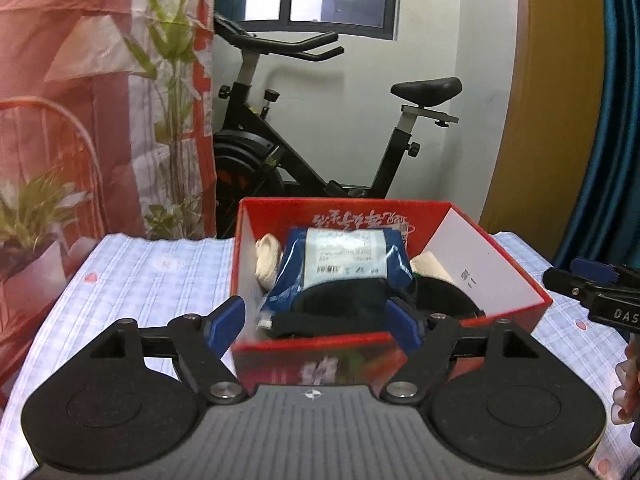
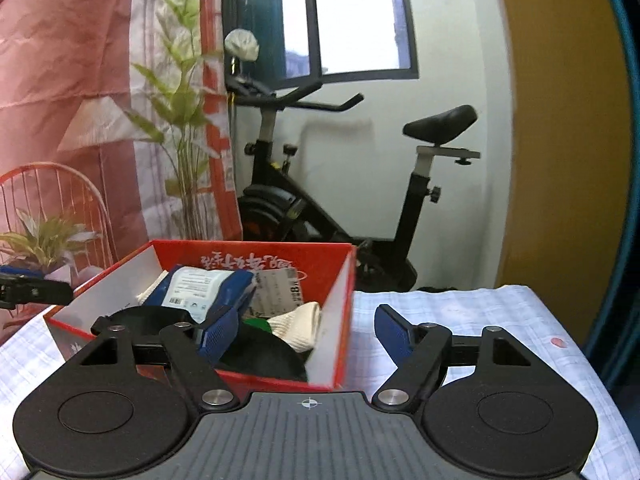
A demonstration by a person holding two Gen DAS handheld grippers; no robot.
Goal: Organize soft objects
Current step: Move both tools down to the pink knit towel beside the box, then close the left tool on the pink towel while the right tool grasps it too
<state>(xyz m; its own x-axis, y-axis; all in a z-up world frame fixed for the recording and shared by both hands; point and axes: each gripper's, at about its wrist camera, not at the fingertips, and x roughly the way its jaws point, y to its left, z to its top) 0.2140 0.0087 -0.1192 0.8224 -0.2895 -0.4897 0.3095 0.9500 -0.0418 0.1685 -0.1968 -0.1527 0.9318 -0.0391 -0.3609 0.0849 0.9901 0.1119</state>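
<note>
A red cardboard box (image 1: 500, 276) stands on the checked cloth and holds soft things. A blue packet with a white label (image 1: 344, 264) lies on top, with cream socks (image 1: 268, 260) and a black item (image 1: 340, 308) beside and under it. My left gripper (image 1: 316, 322) is open at the box's near wall, nothing pressed between its blue pads. In the right wrist view the same box (image 2: 336, 296) shows the blue packet (image 2: 200, 284), a cream sock (image 2: 300, 324) and a black item (image 2: 264, 352). My right gripper (image 2: 306, 332) is open around the box's near right corner, holding nothing.
The box sits on a table covered by a blue-checked cloth (image 1: 152, 280). An exercise bike (image 1: 304, 152) stands behind it against the wall, with plants and a red curtain (image 1: 80, 80) at left. The right gripper (image 1: 592, 292) and a person's hand (image 1: 628, 380) show at the right edge.
</note>
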